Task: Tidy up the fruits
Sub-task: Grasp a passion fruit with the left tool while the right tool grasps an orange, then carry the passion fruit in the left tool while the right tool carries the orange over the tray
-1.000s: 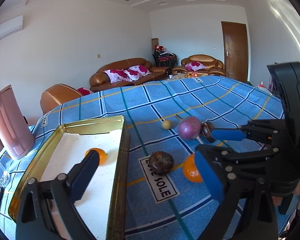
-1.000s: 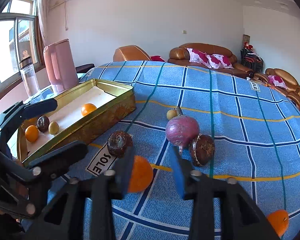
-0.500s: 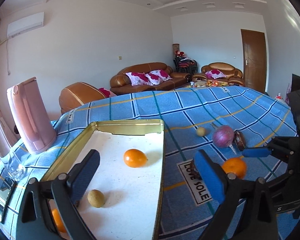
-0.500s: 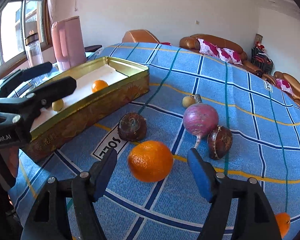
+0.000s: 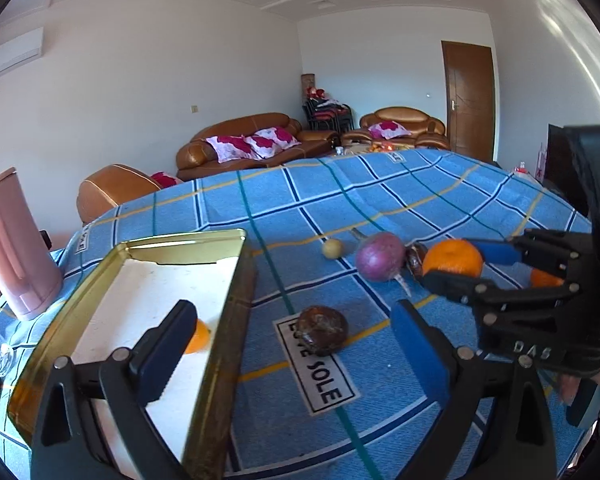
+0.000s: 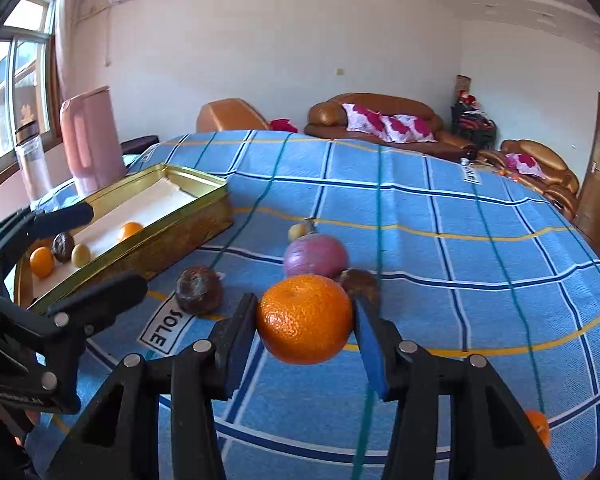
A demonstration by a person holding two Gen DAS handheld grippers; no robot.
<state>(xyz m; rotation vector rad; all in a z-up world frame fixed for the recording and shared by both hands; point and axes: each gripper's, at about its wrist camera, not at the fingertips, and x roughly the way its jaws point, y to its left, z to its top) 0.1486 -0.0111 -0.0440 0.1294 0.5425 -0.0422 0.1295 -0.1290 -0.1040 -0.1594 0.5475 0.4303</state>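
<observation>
The tin sat on the blue cloth, holding two oranges, a dark fruit and a yellowish one. The left gripper hung over the tin's right edge, fingers wide apart around nothing. Right of the tin lay a brown fruit, then the onion. Nearer than the onion, the right gripper had just closed, clamped on an orange
</observation>
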